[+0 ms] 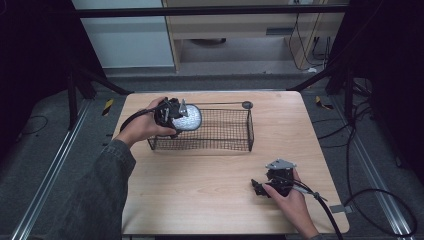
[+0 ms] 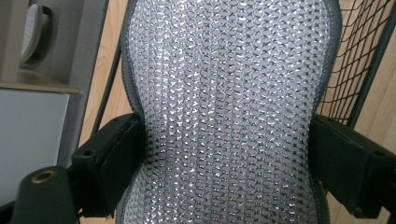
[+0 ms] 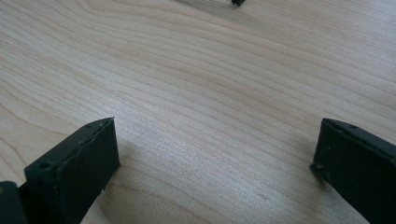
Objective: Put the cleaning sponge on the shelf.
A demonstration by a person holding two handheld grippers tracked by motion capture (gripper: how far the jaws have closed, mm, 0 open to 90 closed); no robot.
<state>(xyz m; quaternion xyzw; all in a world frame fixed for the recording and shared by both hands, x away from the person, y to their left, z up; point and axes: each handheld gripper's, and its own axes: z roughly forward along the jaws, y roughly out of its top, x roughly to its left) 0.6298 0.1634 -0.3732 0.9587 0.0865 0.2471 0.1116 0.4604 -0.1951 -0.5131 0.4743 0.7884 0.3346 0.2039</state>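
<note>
A silvery mesh-covered pad with a grey rim (image 1: 187, 118) hangs over the left end of a black wire basket (image 1: 235, 142) on the wooden table. My left gripper (image 1: 172, 116) is shut on this pad; in the left gripper view the pad (image 2: 229, 107) bulges between both jaws, which pinch it at its narrow waist. My right gripper (image 1: 261, 188) rests low over the table near the front right, open, with bare wood between its jaws (image 3: 215, 154).
The basket's wire wall (image 2: 359, 60) stands just right of the pad. The wooden table (image 1: 200, 190) has free room in front of the basket. A small round disc (image 1: 247, 104) sits at the basket's far right corner. Cables (image 1: 380, 200) lie on the floor at right.
</note>
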